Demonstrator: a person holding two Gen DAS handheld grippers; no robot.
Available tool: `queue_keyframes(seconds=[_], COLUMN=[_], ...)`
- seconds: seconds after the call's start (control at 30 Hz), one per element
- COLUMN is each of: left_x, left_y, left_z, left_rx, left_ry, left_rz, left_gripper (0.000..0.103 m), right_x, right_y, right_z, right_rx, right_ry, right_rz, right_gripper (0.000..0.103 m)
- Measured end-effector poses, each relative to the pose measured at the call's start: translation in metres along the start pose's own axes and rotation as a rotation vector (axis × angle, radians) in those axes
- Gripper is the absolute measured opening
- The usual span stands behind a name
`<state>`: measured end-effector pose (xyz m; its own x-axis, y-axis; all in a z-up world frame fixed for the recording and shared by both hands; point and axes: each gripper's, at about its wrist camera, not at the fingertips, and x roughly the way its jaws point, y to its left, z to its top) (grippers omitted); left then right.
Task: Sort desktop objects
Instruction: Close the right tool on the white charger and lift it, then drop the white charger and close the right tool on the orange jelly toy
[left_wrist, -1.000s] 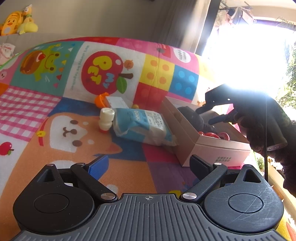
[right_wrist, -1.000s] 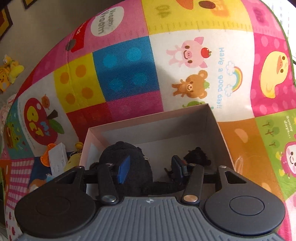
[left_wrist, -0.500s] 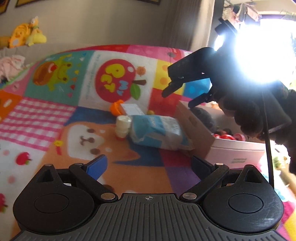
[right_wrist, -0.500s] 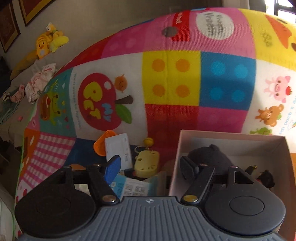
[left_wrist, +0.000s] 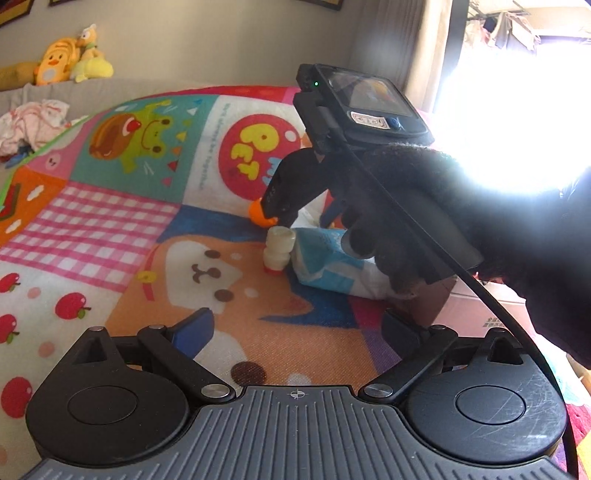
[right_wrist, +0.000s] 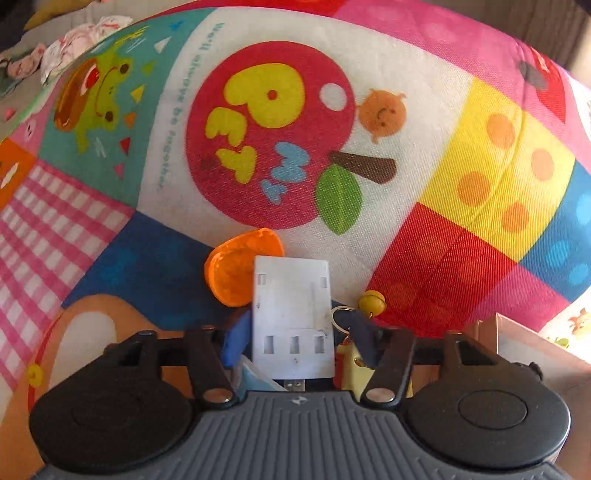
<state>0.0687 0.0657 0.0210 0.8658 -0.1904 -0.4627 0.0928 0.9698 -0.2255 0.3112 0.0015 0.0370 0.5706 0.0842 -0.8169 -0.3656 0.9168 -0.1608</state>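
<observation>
The left gripper has a grey ribbed housing with a small crosshair mark at its near centre, flanked by two round black discs; the right disc is scratched. Black linkage arms with silver screws run out to two fingers, the left one blue-padded, the right one black. The right gripper is built the same way, with a blue left pad and a dark right one. From the left wrist view it carries a black camera block with a green light, a white label and a black cable. The right hand wears a fuzzy black glove.
</observation>
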Motion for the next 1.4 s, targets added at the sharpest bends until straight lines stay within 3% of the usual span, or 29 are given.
queue_keyframes(seconds=[0.2, 0.37, 0.47, 0.67, 0.8, 0.97, 1.0, 1.03, 1.07, 1.4], left_x=[-0.003, -0.003, -0.004, -0.003, 0.003, 0.005, 0.005, 0.005, 0.006, 0.005], left_y=[0.000, -0.004, -0.010, -0.013, -0.009, -0.004, -0.004, -0.003, -0.003, -0.008], left_z=[-0.001, -0.004, -0.008, -0.011, -0.009, -0.009, -0.009, -0.009, -0.009, -0.010], left_rx=[0.012, 0.047, 0.096, 0.133, 0.106, 0.084, 0.082, 0.080, 0.078, 0.099], left_ry=[-0.001, 0.050, 0.074, 0.100, 0.163, 0.187, 0.188, 0.190, 0.191, 0.193], left_rz=[-0.026, -0.071, -0.065, -0.038, 0.002, -0.005, -0.007, -0.010, -0.013, -0.028], left_gripper=[0.100, 0.101, 0.101, 0.102, 0.102, 0.102, 0.102, 0.102, 0.102, 0.103], right_x=[-0.029, -0.061, -0.063, -0.034, -0.006, 0.025, 0.031, 0.034, 0.036, -0.036], right_y=[-0.003, -0.009, -0.008, -0.012, -0.006, 0.005, 0.005, 0.005, 0.004, 0.005], right_z=[-0.030, -0.049, -0.046, -0.003, 0.025, 0.043, 0.044, 0.045, 0.044, -0.011], right_rx=[-0.013, -0.037, -0.008, 0.112, 0.181, 0.186, 0.185, 0.184, 0.180, -0.026], right_ry=[0.097, 0.175, 0.193, 0.100, 0.057, 0.055, 0.062, 0.072, 0.088, 0.135], right_rz=[0.152, 0.260, 0.243, 0.147, 0.134, 0.069, 0.058, 0.056, 0.063, 0.146], right_gripper=[0.048, 0.048, 0.048, 0.052, 0.077, 0.075, 0.070, 0.055, 0.049, 0.049])
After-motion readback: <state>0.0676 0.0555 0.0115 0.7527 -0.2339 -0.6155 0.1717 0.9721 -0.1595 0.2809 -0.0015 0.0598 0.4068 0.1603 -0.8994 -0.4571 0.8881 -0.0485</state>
